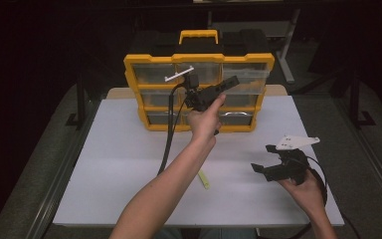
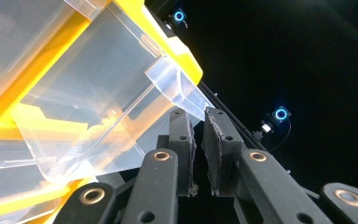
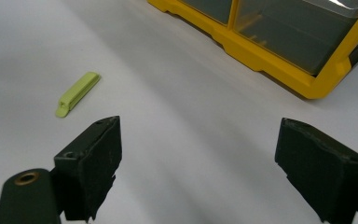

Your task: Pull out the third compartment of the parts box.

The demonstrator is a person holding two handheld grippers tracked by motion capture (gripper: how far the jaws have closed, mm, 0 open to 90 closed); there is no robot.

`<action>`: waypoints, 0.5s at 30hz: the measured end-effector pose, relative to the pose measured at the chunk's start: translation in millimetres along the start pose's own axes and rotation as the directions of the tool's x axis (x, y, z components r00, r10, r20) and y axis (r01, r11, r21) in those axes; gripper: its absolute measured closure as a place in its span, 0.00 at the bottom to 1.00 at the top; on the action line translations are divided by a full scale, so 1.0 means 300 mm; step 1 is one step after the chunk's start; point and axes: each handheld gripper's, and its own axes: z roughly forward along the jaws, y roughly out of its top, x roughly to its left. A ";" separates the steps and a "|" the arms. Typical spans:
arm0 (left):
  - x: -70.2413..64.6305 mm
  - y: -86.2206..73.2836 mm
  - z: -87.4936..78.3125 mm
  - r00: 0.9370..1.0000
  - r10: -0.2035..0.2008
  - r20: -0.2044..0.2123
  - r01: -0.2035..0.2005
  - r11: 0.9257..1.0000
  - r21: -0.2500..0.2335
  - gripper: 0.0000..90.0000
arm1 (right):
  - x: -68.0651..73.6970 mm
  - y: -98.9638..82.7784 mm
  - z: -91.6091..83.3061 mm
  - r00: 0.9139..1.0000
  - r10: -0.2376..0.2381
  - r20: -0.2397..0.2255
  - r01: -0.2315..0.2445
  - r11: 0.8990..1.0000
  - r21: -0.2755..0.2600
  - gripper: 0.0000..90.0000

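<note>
Left gripper point(image 2: 199, 126) clenched on the lip of a clear plastic drawer point(image 2: 98, 102), upper right in the yellow organiser point(image 1: 199, 92). Right gripper point(image 3: 198, 163) released above the table. A skewed pull might slip off

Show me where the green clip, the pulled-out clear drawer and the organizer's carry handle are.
green clip point(image 3: 78, 94), right gripper view, middle of its body.
clear drawer point(image 2: 93, 107), left gripper view, its see-through side wall.
carry handle point(image 1: 198, 34), high view, top bar of the yellow handle.
</note>
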 end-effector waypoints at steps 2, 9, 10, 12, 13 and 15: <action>-0.003 -0.002 -0.002 1.000 -0.003 -0.001 0.003 1.000 0.001 0.90 | 0.000 0.000 0.001 1.000 0.000 -0.002 0.000 1.000 0.000 0.15; -0.010 -0.013 -0.014 1.000 0.001 0.011 -0.001 1.000 0.007 0.90 | 0.000 0.000 0.002 1.000 -0.004 0.000 0.004 1.000 0.000 0.15; -0.011 -0.013 -0.015 1.000 -0.002 0.012 0.002 1.000 0.008 0.90 | 0.001 0.001 0.002 1.000 -0.003 0.002 0.003 1.000 0.001 0.15; -0.014 -0.015 -0.017 1.000 0.001 0.010 -0.001 1.000 0.011 0.90 | 0.003 0.001 0.004 1.000 -0.004 0.000 0.004 1.000 0.004 0.15; -0.017 -0.016 -0.016 1.000 -0.004 0.014 0.004 1.000 0.006 0.90 | 0.003 0.001 0.004 1.000 -0.004 0.000 0.004 1.000 0.004 0.15; -0.023 -0.023 -0.022 1.000 0.012 0.015 -0.012 1.000 0.012 0.90 | 0.002 0.001 0.005 1.000 -0.003 0.000 0.003 1.000 0.004 0.15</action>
